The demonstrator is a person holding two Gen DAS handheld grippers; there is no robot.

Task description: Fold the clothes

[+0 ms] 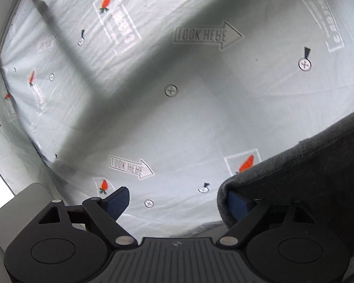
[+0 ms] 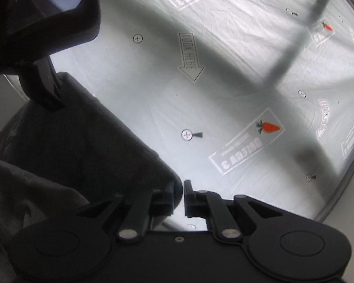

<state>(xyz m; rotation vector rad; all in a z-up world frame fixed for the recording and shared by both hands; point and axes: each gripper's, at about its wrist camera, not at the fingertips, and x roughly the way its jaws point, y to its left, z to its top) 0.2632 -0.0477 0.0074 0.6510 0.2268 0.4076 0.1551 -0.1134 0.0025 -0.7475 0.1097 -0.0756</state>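
Pale grey printed sheet (image 1: 200, 118) fills both views, dotted with carrots, screw heads and "LOOK HERE" arrows, and it serves as the landmark. No basket, bin or drawer shows anywhere on it, so there is nothing to report inside one.

Next in size, the dark grey garment (image 2: 77, 136): it hangs lifted off the sheet, draping toward the near edge of the sheet, its hemmed border stretched in a line between the 2 tools.

Now the right gripper (image 2: 183, 199): jaws clenched, pinching the corner of the garment's edge just above the sheet. The left gripper (image 1: 177, 200) stands spread wide; cloth drapes over 1 blue pad (image 1: 236, 202), but nothing is pinched between the fingers.

My read: a fold is mid-carry, with only 1 corner truly held. The next move likely calls for the left jaws to clamp the draped edge, then both tools to travel together across the sheet and lay the edge down flat.
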